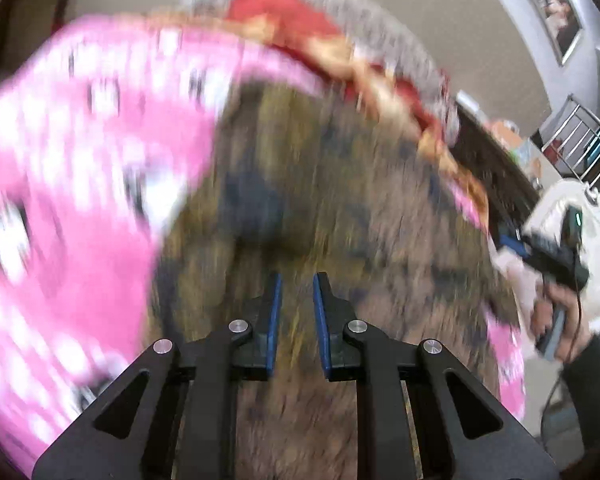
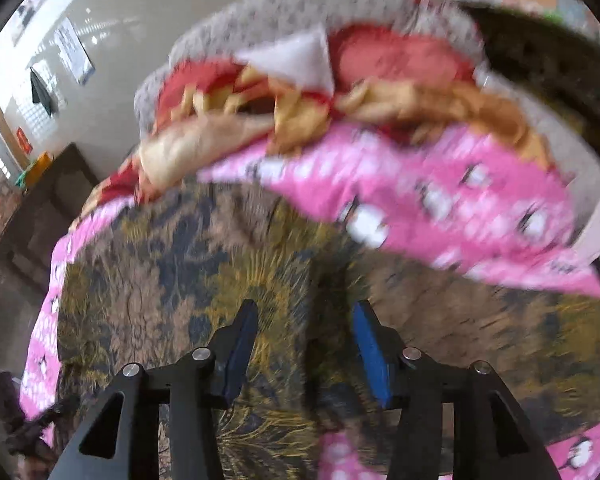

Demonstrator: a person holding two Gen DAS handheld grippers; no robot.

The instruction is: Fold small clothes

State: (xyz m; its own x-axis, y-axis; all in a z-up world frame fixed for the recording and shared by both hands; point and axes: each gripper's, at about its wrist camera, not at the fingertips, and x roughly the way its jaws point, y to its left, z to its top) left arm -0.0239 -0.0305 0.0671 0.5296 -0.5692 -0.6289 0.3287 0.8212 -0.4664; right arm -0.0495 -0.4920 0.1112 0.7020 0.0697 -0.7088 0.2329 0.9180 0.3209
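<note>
We look from each wrist along its own fingers, tilted down and close over the brown patterned cloth (image 1: 320, 184) — both views blurred. Both share that cloth, the pink spotted fabric (image 2: 440, 192) and the far red-and-grey pile (image 1: 284, 12); the left view catches the right gripper (image 1: 504, 240) at its right edge.

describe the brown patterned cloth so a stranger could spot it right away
Start at the pink dotted sheet covering the surface. The brown patterned cloth lies spread on it, in front of the red and yellow pile. Alone here, it is dull brown with dark blue and gold leafy markings.
</note>
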